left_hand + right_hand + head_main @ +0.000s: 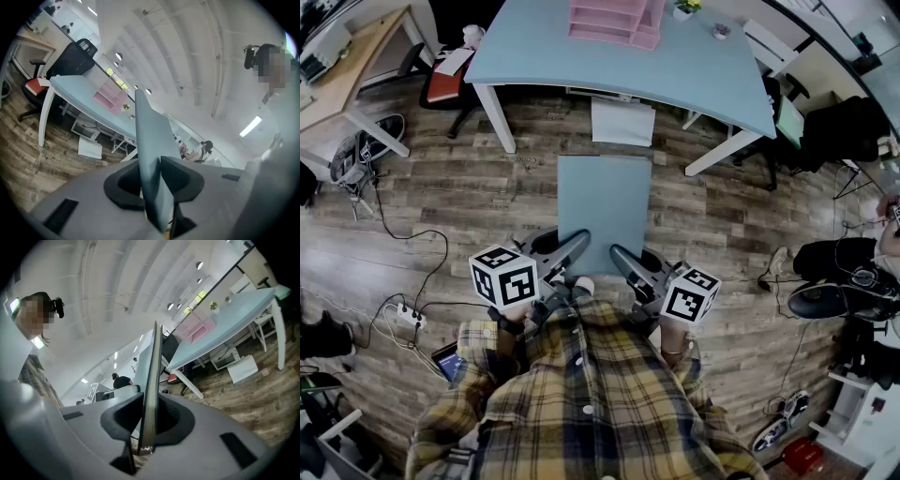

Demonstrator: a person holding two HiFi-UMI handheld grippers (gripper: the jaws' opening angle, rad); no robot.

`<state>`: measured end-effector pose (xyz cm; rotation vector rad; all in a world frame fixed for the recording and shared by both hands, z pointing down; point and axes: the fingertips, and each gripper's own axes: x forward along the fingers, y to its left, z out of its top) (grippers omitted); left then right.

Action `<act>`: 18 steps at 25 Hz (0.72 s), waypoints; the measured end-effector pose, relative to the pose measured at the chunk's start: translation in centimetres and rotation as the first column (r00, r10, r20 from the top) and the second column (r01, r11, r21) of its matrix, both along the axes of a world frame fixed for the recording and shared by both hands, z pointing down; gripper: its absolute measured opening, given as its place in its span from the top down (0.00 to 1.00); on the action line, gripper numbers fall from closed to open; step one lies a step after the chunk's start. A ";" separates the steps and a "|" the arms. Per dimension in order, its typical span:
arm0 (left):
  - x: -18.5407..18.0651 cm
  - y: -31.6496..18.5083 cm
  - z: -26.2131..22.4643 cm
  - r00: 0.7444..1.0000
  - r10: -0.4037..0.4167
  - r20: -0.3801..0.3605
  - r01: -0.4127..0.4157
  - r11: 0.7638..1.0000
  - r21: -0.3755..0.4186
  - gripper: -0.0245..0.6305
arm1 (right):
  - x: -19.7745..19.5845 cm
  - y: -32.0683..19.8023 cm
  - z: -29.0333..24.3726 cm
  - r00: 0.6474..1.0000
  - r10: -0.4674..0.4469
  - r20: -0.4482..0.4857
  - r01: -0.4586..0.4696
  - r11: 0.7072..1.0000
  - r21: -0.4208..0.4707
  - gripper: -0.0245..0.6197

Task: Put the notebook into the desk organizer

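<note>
A flat blue-grey notebook [605,211] hangs level above the wooden floor, in front of the person in the plaid shirt. My left gripper [575,247] is shut on its near left corner and my right gripper [624,258] on its near right corner. In the left gripper view the notebook [152,140] stands edge-on, pinched between the dark pads of the left gripper [150,180]. The right gripper view shows the same notebook [152,380] clamped in the right gripper [147,416]. The pink desk organizer [614,21] stands at the far side of the light blue table [703,66], well beyond the notebook.
A white box [622,122] lies under the table. An office chair with a red seat [445,80] stands at the table's left, beside a wooden desk [347,75]. A power strip [408,317] and cables lie on the floor at left. A small plant [684,7] sits on the table.
</note>
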<state>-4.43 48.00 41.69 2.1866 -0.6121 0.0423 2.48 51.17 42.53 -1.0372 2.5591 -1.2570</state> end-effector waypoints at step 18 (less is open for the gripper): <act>2.3 1.5 0.4 1.000 -0.014 0.005 0.014 1.000 0.005 0.79 | 2.3 1.6 0.6 0.997 0.010 0.072 -0.008 0.999 -0.033 0.80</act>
